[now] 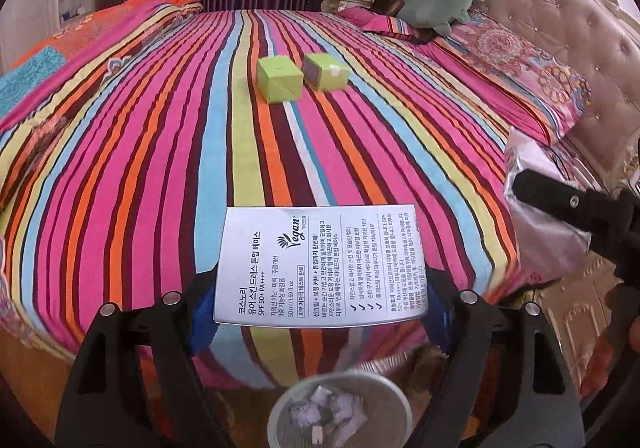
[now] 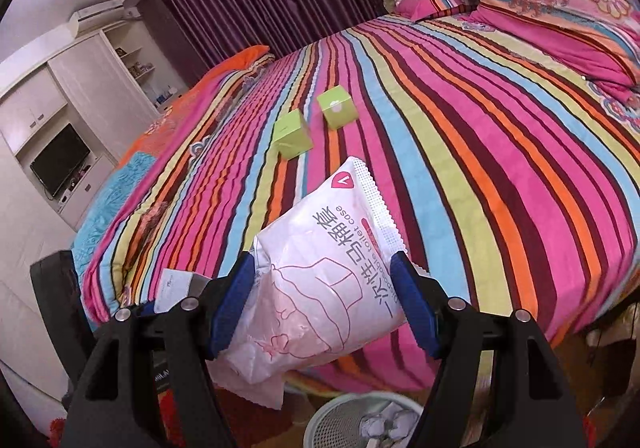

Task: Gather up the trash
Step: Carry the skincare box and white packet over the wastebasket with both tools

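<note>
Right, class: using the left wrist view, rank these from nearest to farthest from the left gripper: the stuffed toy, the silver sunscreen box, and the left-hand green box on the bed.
1. Silver sunscreen box: gripped in the left gripper.
2. Left-hand green box: mid-bed, straight ahead.
3. Stuffed toy: by the headboard, far right.

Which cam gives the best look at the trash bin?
Left wrist: the trash bin shows its round rim and the crumpled paper inside, between the tongs' arms. Right wrist catches only part of it at the bottom edge, cut off by the frame.
</note>
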The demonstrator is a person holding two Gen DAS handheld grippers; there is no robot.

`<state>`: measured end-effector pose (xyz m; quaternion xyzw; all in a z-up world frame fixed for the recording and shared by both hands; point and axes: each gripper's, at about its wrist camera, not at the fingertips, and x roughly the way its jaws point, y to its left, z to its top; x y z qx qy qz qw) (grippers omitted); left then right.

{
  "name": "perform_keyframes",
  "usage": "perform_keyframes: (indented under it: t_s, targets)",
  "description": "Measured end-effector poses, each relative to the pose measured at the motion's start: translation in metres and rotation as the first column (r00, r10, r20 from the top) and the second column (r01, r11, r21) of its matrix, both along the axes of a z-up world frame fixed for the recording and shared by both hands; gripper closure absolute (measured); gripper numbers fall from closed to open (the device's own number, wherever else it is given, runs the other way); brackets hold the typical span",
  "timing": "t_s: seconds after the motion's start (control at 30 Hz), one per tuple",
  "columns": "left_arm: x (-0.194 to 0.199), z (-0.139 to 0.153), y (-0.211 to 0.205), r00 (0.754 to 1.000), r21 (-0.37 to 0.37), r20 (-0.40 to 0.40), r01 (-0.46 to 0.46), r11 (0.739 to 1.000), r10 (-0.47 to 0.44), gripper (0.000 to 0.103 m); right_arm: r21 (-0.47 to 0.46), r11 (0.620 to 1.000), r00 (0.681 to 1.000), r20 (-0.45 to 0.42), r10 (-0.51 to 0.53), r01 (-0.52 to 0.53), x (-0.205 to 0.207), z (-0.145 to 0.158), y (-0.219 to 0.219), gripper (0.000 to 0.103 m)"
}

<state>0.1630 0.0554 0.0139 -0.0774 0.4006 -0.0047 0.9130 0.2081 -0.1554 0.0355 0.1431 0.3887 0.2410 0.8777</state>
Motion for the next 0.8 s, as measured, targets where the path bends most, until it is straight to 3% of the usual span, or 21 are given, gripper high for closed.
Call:
perform_keyframes:
  t_s: [0.33,0.8]
  targets:
    - [-0.063,-0.019,-0.012,0.998,-0.001,-0.041,0.041,0.999,-0.041,0.025,-0.005,0.999,0.998,-0.04,0.052,-0.053,-0.06,-0.015,0.0,0.038]
    - [-0.102,-0.079,-0.03,0.976,-0.005,-0.197,0.092,0.996,-0.091,0.025,-0.011,0.999,0.965,-0.261,0.037,-0.041,-0.101,-0.08,-0.011,0.038]
